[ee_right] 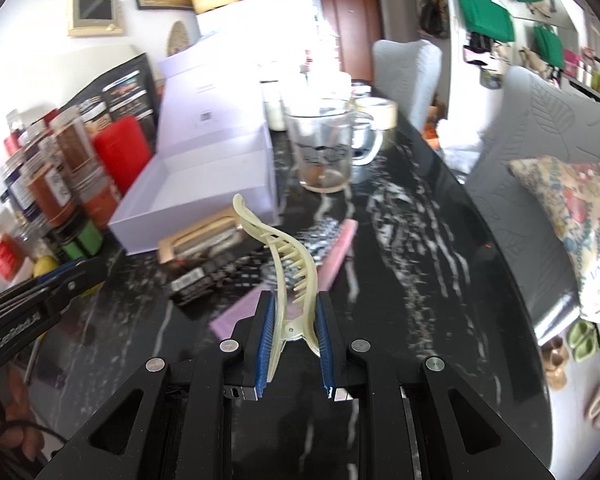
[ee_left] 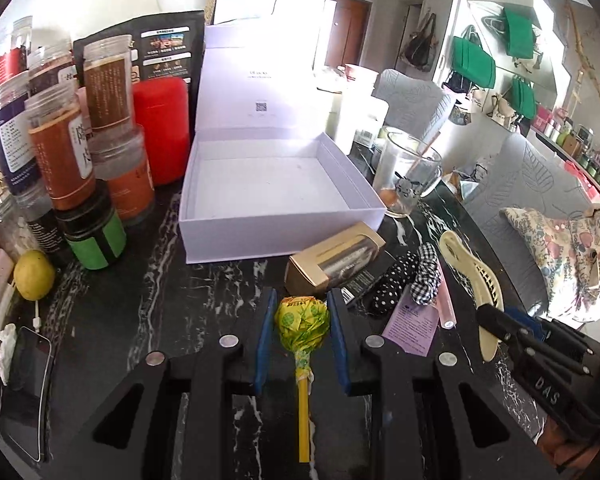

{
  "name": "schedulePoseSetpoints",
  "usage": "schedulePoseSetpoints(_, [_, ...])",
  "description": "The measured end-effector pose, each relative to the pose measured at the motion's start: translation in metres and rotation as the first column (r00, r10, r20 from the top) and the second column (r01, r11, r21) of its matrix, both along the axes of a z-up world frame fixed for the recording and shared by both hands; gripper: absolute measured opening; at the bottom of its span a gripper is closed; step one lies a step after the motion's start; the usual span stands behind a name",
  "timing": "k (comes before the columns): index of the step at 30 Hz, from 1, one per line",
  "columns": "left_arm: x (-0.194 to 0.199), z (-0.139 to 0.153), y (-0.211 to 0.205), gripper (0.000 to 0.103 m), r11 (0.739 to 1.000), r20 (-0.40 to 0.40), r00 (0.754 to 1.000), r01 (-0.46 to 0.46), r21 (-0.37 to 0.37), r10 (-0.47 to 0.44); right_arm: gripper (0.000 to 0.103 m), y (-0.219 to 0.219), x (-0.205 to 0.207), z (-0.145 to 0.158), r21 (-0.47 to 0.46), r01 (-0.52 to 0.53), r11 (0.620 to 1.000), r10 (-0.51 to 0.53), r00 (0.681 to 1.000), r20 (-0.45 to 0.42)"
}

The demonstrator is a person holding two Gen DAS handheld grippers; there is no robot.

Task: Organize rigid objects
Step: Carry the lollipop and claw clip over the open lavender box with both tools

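My left gripper is shut on a lollipop in a yellow-green wrapper, its yellow stick running back between the fingers. It hangs above the black marble table, short of the open white box. My right gripper is shut on the hinge end of a cream hair clip, whose toothed arm curves up and away. The same hair clip and right gripper show at the right in the left wrist view. The white box lies ahead to the left in the right wrist view.
A gold windowed carton, a black dotted scrunchie, a checked scrunchie, a pink tube and a lilac card lie before the box. Several jars stack at the left. A glass mug, a lemon and a phone are also there.
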State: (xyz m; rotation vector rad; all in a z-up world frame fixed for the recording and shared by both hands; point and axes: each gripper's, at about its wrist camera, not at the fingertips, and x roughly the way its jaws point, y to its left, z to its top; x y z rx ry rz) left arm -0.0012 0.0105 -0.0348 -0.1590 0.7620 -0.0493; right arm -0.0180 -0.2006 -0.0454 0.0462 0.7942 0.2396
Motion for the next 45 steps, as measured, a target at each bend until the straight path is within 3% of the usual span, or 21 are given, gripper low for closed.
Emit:
schedulePoseSetpoints(15, [0.032,0.014,0.023,0.026,0.999,0.022,0.999,-0.044,0.006,0.044,0.020,0.037,0.027,0.014,-0.002,-0.124,0.992,0.124,0.992,0.027])
schedulePoseSetpoints(45, [0.152,0.049,0.043,0.026,0.997,0.087,0.996,-0.034,0.066,0.029,0.020,0.090,0.140,0.055,-0.046,-0.225,0.973,0.229,0.968,0.099])
